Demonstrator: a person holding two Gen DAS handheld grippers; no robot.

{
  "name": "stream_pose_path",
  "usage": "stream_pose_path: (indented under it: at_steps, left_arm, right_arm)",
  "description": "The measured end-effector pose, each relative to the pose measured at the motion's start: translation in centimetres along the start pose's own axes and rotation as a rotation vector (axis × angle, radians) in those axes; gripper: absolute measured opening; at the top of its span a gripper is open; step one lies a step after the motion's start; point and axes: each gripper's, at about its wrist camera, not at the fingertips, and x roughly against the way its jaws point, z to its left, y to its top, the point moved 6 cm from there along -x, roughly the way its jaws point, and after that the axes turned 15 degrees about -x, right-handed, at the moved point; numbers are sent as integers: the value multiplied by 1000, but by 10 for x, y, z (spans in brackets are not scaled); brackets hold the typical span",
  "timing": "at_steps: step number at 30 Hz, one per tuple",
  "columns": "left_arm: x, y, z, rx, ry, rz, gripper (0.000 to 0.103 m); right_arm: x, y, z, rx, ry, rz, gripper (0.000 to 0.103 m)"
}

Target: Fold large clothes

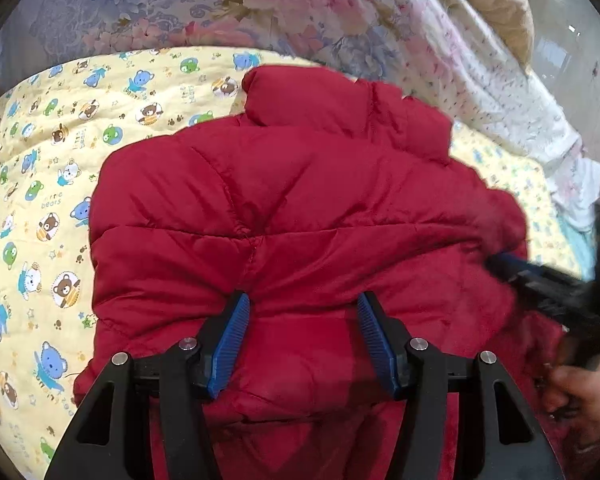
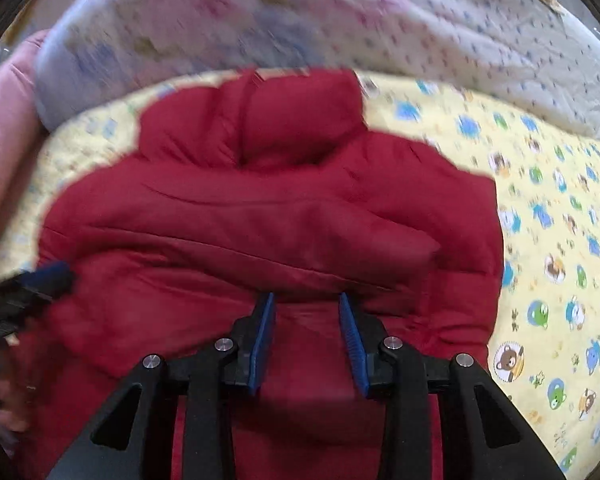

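We are viewing the red padded jacket [image 1: 300, 208] lying at frame centre, collar toward the top, on the yellow bear-print quilt [image 1: 40, 160]. We are holding the left gripper [image 1: 300, 304] with jaws apart over it, gripping nothing. We are holding the right gripper [image 2: 306, 304] narrowly parted, also empty. Floral bedding [image 1: 220, 4] is filling the upper frame.

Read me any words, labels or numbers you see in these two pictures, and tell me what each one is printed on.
"little bears": printed on the yellow bear-print quilt, beside a green bear at the left of the left wrist view; the first word is only partly clear.
Other small print on the quilt, in both views: too small or blurred to read.
Red puffer jacket: no label or text visible.
Floral duvet: pattern only, no text.
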Motion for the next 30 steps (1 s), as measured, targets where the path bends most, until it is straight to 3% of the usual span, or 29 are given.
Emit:
stream_pose_path:
  at_steps: [4,11,15,19,30]
  left_arm:
    - [25,9,13,52,-5,-71,54]
    - [-9,-11,18,-18,43,41,54]
    - [-12,-13,17,-20,59,48,55]
    - [-12,-12,16,-24,53,46,55]
    - [5,-23,24,0,58,24,54]
  right_arm:
    - [-1,-2,-5,-11,16,2,36]
    - [7,-3,-7,-33,21,12,36]
    - [25,-1,-5,-38,15,-22,38]
    - [7,-9,-15,-47,20,29,38]
    - [0,-14,-17,-50,44,21,38]
